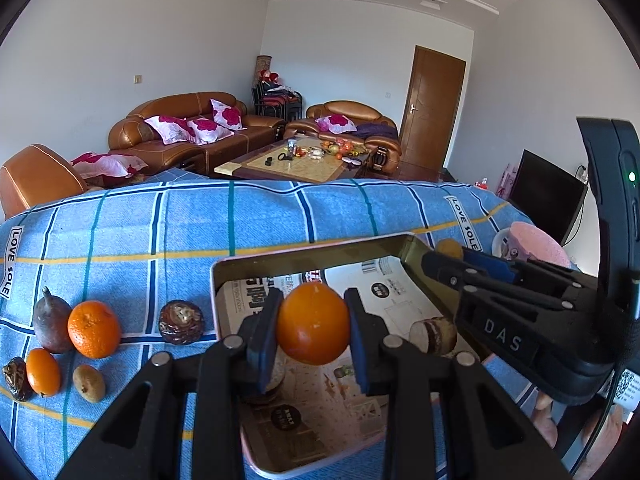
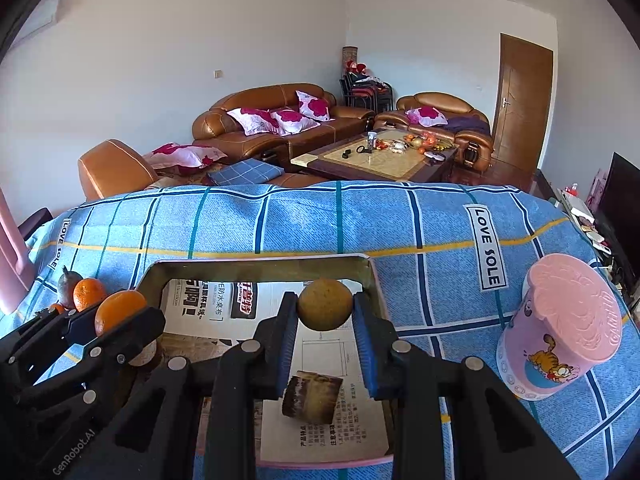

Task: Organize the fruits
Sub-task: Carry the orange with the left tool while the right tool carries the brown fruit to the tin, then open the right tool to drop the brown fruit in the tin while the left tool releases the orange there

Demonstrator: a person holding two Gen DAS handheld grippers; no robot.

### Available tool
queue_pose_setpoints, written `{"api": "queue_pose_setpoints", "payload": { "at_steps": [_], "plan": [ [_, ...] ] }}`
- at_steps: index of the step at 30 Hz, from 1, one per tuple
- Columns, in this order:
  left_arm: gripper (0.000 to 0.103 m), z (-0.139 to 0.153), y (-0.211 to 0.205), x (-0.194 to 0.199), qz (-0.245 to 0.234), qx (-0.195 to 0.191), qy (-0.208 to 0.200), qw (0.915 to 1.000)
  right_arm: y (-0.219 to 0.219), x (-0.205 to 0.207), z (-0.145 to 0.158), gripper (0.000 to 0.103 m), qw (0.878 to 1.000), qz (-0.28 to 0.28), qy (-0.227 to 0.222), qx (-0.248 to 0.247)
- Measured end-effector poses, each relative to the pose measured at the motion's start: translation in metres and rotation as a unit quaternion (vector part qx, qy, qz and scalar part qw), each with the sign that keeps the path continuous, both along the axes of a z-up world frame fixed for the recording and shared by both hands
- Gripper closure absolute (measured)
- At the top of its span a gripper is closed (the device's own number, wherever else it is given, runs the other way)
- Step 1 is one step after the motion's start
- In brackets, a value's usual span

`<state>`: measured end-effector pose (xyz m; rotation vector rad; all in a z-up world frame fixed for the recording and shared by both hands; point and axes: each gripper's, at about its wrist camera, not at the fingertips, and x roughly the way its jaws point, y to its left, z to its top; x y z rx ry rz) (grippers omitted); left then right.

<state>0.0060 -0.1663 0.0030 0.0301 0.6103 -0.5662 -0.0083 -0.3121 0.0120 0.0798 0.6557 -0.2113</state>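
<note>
Tin tray (image 1: 312,246): near edge cut off by frame bottom in left wrist view; its floor partly hidden behind left gripper (image 1: 314,326) and the orange (image 1: 313,323) it clamps. Round brown item (image 1: 266,394) under left finger mostly covered, can't identify. Right gripper (image 2: 325,310) blocks part of the tray's newspaper lining (image 2: 208,312). Brownish fruit (image 2: 325,304) in it: type unclear. Dark fruit (image 2: 66,286) half hidden behind a tangerine (image 2: 89,293). Coffee-table items (image 2: 416,142) too small to tell.

Your left wrist camera hovers close over the tin tray (image 1: 240,268), facing the far sofa (image 1: 192,128). Your right wrist camera sits just right of it, facing likewise. Both share tray (image 2: 372,276), blue cloth (image 2: 280,220) and room.
</note>
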Motion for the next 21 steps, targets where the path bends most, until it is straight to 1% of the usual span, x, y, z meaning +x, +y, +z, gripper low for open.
{"api": "queue_pose_setpoints", "payload": {
  "at_steps": [6,10,21],
  "plan": [
    [0.071,-0.005,-0.010,0.005,0.012,0.020,0.008,0.9997,-0.002,0.006,-0.006,0.073,1.000,0.002,0.012,-0.004],
    [0.071,-0.008,-0.011,0.006,0.021,0.035,0.006,0.9991,-0.002,0.010,-0.012,0.073,1.000,0.007,0.023,0.004],
    [0.071,-0.012,-0.007,0.011,0.034,0.039,0.019,0.9985,0.014,0.019,-0.031,0.073,0.998,0.033,0.054,-0.007]
  ]
}}
